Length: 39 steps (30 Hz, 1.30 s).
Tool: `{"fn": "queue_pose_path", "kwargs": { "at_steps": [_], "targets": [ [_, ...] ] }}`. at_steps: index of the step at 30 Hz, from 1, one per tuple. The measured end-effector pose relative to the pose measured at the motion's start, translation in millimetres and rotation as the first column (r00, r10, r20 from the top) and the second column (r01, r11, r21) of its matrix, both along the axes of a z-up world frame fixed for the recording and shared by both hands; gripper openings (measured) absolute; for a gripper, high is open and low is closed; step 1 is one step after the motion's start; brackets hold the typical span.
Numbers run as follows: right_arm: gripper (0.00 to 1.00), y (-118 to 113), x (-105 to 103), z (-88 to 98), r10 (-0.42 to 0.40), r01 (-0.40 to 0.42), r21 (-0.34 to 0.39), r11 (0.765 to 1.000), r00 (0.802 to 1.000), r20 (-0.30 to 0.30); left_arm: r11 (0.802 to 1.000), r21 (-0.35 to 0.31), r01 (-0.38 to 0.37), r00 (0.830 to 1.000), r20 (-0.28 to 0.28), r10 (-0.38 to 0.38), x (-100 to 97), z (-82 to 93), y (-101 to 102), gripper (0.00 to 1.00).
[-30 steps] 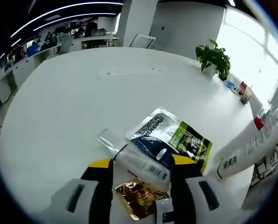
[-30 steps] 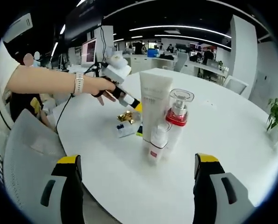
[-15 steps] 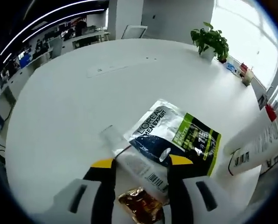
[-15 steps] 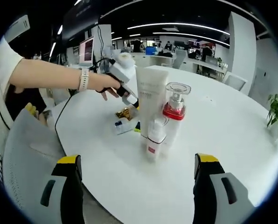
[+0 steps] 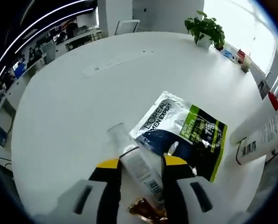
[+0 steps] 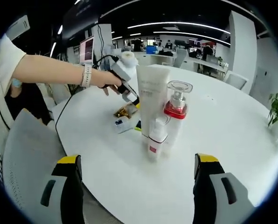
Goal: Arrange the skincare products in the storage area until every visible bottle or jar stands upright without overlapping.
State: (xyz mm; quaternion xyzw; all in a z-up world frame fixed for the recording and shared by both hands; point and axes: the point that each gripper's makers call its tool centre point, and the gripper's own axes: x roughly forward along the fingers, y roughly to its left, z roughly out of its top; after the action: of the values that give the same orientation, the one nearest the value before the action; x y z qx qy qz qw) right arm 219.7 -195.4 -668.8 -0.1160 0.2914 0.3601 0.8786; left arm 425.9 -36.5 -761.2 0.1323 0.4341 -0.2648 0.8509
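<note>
In the left gripper view my left gripper (image 5: 140,164) is shut on a small clear bottle (image 5: 138,163) with a white barcode label, held above the table and tilted, its cap pointing up-left. Under it lie a L'Oreal sachet (image 5: 185,133) and a gold packet (image 5: 146,211). A white tube (image 5: 262,130) stands at the right edge. In the right gripper view my right gripper (image 6: 135,165) is open over the near table edge, nothing between its jaws. Ahead stand a tall white tube (image 6: 151,100), a clear pump bottle with a red collar (image 6: 176,116) and a small white bottle (image 6: 155,140). The left gripper (image 6: 125,74) hovers beyond them.
The round white table (image 6: 223,140) has free room to the right and back. A grey chair (image 6: 27,154) stands at its near left. The person's arm (image 6: 55,72) reaches in from the left. A potted plant (image 5: 204,29) and a power strip (image 5: 115,63) sit far across.
My left gripper has lifted and turned the small bottle, so its cap now points up more steeply. The right gripper has held still.
</note>
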Motion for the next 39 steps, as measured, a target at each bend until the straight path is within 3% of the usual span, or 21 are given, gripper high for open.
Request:
{"fn": "queue_pose_path", "kwargs": {
  "at_steps": [12, 20, 28, 31, 34, 39],
  "targets": [
    [0.98, 2, -1, 1.4, -0.002, 0.002, 0.004, 1.000, 1.000, 0.003, 0.999, 0.043, 0.023, 0.999, 0.032, -0.025, -4.3, 0.5, 4, 0.17],
    [0.98, -2, -4, 0.2, -0.014, 0.014, 0.010, 1.000, 1.000, -0.002, 0.999, 0.040, -0.005, 0.998, 0.064, 0.003, -5.2, 3.4, 9, 0.14],
    [0.98, 4, -8, -4.8, -0.012, 0.012, 0.036, 0.999, 1.000, -0.022, 0.999, -0.045, -0.028, 0.995, 0.097, 0.032, -14.7, 15.9, 12, 0.14],
    [0.98, 8, -10, -8.2, -0.008, 0.009, 0.038, 0.999, 1.000, -0.025, 0.997, -0.075, -0.028, 0.994, 0.104, 0.036, -25.7, 18.8, 13, 0.14],
    [0.98, 13, -14, -9.2, 0.011, -0.009, 0.049, 0.999, 0.999, -0.030, 0.989, -0.145, -0.041, 0.993, 0.104, 0.056, -37.9, 23.9, 11, 0.14],
    [0.99, 15, -19, -12.7, 0.017, -0.016, 0.043, 0.999, 0.999, -0.041, 0.984, -0.174, -0.038, 0.990, 0.125, 0.061, -53.4, 31.1, 13, 0.14]
  ]
}}
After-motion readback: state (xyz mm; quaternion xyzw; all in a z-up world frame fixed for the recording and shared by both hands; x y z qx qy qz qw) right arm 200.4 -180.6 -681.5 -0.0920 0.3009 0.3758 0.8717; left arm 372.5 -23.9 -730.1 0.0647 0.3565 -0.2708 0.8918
